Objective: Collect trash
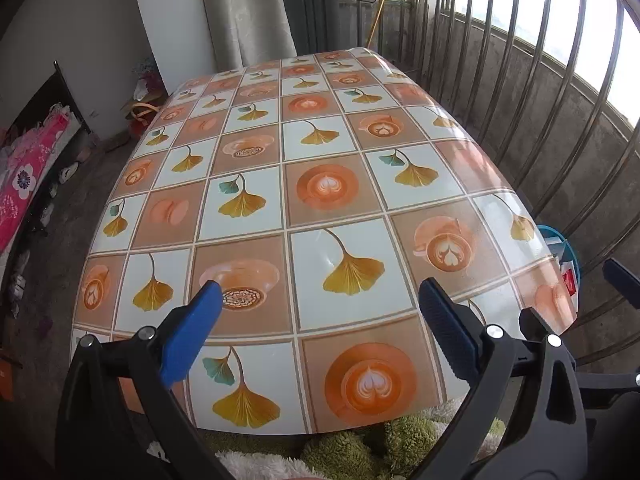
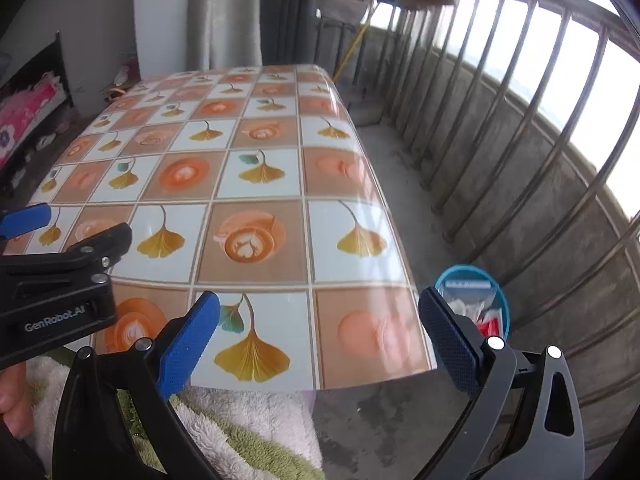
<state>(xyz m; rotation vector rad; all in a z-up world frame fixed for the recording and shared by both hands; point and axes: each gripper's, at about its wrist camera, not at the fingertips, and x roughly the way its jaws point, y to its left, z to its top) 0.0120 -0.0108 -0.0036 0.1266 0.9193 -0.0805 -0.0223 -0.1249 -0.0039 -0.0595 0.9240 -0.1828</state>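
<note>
Apparently at the close of collecting: no trash seen on the tiled-pattern surface. Wrappers gathered in the blue bin on the floor, just beside the surface's right edge. Left claw spread wide, empty, above the near edge; right claw likewise apart, empty. Next, probably: scan for stray scraps, otherwise withdraw.

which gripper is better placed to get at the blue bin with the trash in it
Right. The blue bin sits on the floor just past the right hand-held gripper; the left hand-held gripper faces the table.
</note>
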